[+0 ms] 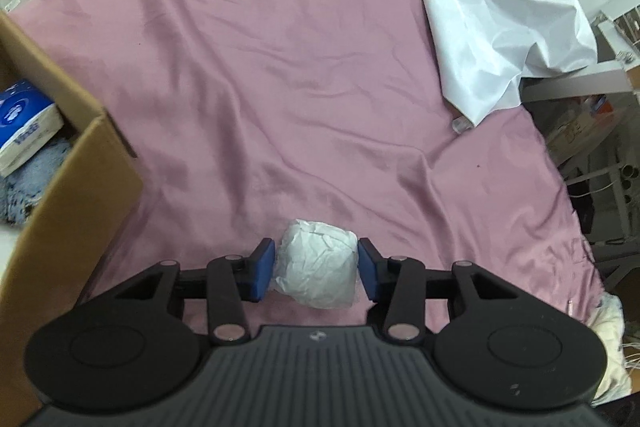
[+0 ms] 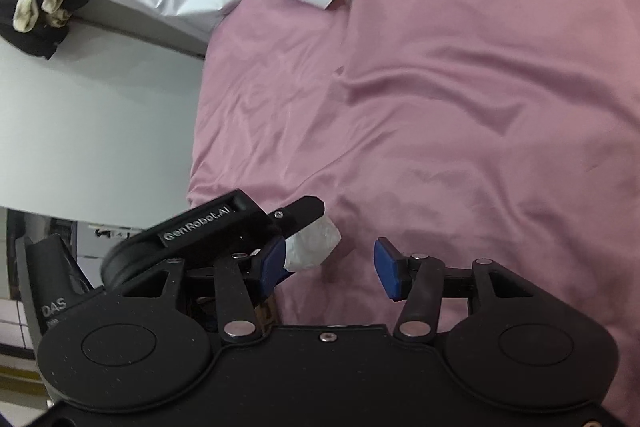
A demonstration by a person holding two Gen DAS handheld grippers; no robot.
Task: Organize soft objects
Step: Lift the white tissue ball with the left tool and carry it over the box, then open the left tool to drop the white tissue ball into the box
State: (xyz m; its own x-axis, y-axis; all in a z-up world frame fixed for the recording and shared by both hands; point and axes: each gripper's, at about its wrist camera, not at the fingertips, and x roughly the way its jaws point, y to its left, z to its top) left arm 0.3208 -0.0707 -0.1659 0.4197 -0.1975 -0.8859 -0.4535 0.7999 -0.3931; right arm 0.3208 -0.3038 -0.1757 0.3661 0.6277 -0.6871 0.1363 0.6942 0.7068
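White and crumpled, the paper ball (image 1: 316,263) sits between the blue pads (image 1: 262,269) of the left tongs (image 1: 316,265), pinched from both sides just above the pink bedsheet (image 1: 280,87). Its surface is creased all over, with sharp little folds and a loose flap hanging at the lower left edge; it looks light and squashed rather than round. The pads press into its flanks, so the left tongs are closed on it.

From the right wrist view, the same paper ball (image 2: 314,241) shows as a pale wrinkled lump partly hidden behind the black body of the left tool. The right tongs (image 2: 330,265) stand spread apart with nothing between their blue pads (image 2: 386,269), hanging over the bedsheet (image 2: 480,107) just beside the ball.

At the left edge of the bed stands a cardboard box (image 1: 76,195), holding a blue and white tissue pack (image 1: 26,125) on top of a fuzzy blue cloth (image 1: 28,187). A rumpled white sheet (image 1: 492,3) lies across the far right corner of the bed.
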